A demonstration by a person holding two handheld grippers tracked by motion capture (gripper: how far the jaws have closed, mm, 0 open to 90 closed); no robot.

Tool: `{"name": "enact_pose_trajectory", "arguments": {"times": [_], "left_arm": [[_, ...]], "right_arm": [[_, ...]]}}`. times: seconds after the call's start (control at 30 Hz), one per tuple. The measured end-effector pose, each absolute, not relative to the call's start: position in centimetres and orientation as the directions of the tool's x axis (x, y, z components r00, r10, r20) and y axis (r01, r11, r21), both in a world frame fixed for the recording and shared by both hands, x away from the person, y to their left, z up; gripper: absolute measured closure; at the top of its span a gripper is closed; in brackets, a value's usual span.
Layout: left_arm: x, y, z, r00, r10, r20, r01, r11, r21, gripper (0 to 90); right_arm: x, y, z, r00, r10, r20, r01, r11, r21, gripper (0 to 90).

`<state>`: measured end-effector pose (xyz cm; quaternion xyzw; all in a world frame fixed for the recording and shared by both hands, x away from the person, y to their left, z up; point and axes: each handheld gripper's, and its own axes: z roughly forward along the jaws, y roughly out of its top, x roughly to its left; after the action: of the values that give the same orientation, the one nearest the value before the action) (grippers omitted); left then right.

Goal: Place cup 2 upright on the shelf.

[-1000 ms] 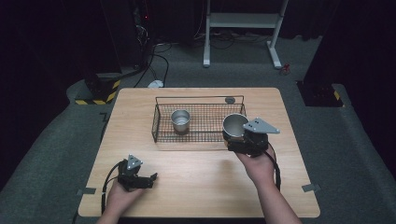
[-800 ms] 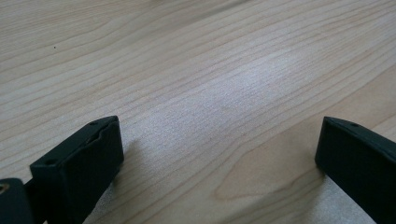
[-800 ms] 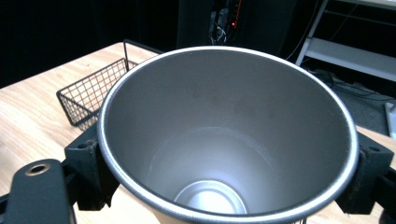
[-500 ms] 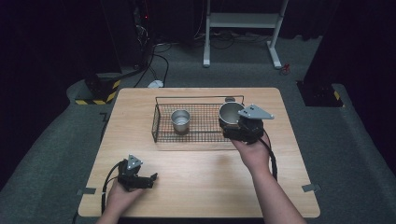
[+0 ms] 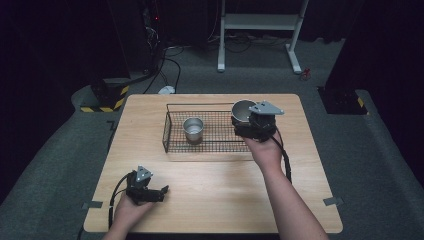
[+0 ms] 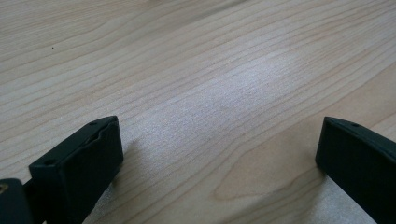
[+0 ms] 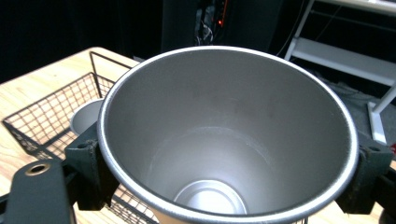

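My right gripper (image 5: 247, 120) is shut on a metal cup (image 5: 243, 110) and holds it over the right end of a black wire basket (image 5: 172, 131). Up close in the right gripper view, the held cup (image 7: 224, 140) is upright with its mouth open toward me and is clamped between the two jaws. A second metal cup (image 5: 193, 129) stands upright inside the basket, left of centre; its rim (image 7: 84, 116) peeks out at the left. My left gripper (image 5: 159, 192) rests open on the table near the front left, with bare wood (image 6: 210, 116) between its jaws.
The wooden table (image 5: 215, 200) has free room across its front half between my two hands. A small dark disc (image 5: 242, 103) lies behind the basket. Beyond the table are a white metal stand (image 5: 260, 30), floor cables and a yellow-black striped block (image 5: 102, 102).
My right gripper has carried the metal cup away from me and slightly left, from the basket's near right corner to over its right end. The left gripper has not moved.
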<state>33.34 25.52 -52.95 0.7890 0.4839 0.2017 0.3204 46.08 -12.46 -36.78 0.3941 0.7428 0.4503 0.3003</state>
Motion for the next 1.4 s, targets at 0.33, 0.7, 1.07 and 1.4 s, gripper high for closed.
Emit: {"name": "enact_pose_trajectory", "arguments": {"times": [0.33,0.7,1.07,1.4], "left_arm": [[33.3,25.5,-53.0,0.449,0.894,0.008,0.636,-0.325,0.7,0.8],[33.3,25.5,-53.0,0.449,0.893,0.006,0.635,-0.324,0.701,0.8],[33.3,25.5,-53.0,0.45,0.893,0.004,0.635,-0.323,0.702,0.8],[33.3,25.5,-53.0,0.451,0.893,0.005,0.635,-0.325,0.701,0.8]], "right_arm": [[48.5,-11.7,-38.1,-0.497,0.864,-0.083,0.354,0.29,0.889,13.1],[50.8,-11.3,-39.6,-0.473,0.88,-0.044,0.405,0.261,0.876,13.1],[52.0,-10.7,-41.6,-0.464,0.885,-0.037,0.457,0.275,0.846,13.0],[52.6,-9.7,-43.1,-0.469,0.882,-0.042,0.497,0.303,0.813,13.0]]}}
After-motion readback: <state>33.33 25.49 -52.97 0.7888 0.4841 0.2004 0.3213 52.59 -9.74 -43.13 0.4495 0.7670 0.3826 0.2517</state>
